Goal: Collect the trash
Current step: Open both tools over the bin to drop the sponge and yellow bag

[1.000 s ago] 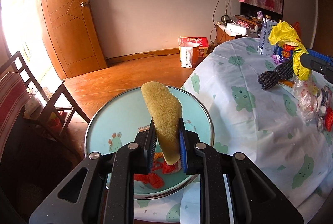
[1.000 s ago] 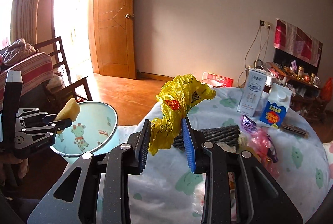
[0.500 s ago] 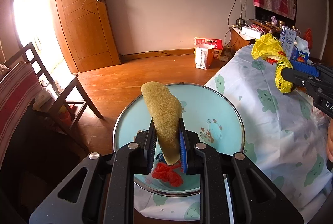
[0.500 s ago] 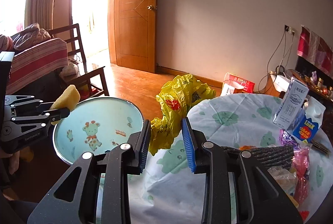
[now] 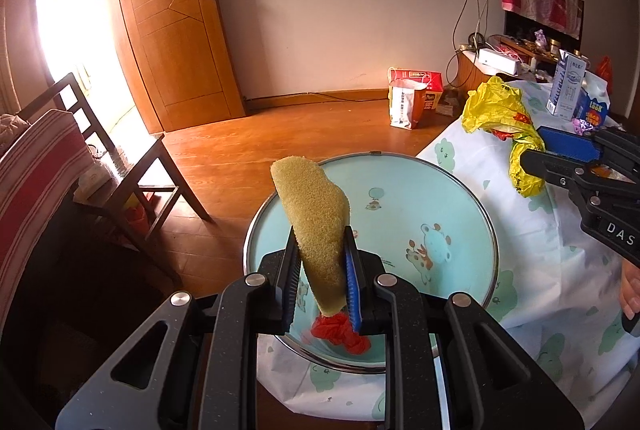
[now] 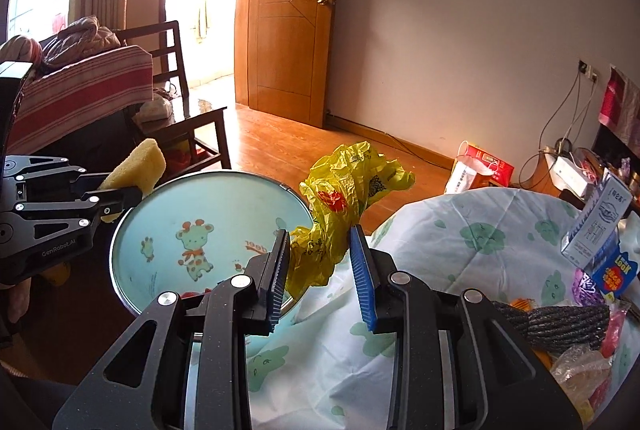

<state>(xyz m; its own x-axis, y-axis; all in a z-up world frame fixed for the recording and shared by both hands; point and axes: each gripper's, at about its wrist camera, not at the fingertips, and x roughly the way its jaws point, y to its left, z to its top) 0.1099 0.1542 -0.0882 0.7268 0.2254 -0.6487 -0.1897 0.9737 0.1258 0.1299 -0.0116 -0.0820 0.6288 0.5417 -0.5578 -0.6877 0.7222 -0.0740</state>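
Note:
My left gripper (image 5: pixel 320 282) is shut on a yellow sponge (image 5: pixel 314 226) and holds it over the near rim of a pale blue basin (image 5: pixel 432 198) with cartoon animals. A crumpled red wrapper (image 5: pixel 340 330) lies in the basin. My right gripper (image 6: pixel 320 270) is shut on a crumpled yellow plastic bag (image 6: pixel 344 206) at the basin's (image 6: pixel 208 206) right edge, above the table edge. The bag (image 5: pixel 504 122) and right gripper (image 5: pixel 560 158) also show in the left wrist view; the left gripper (image 6: pixel 120 194) with the sponge (image 6: pixel 140 166) shows in the right wrist view.
The table has a white cloth with green prints (image 6: pixel 460 230). On it lie a dark rope bundle (image 6: pixel 560 318), milk cartons (image 6: pixel 600 222) and plastic wrappers (image 6: pixel 584 366). A wooden chair (image 5: pixel 120 166) stands left; a paper bag (image 5: pixel 404 102) sits on the floor.
Both grippers have swung left toward the basin, the right one carrying the yellow bag from over the table to the basin's edge. The sponge stays held over the basin.

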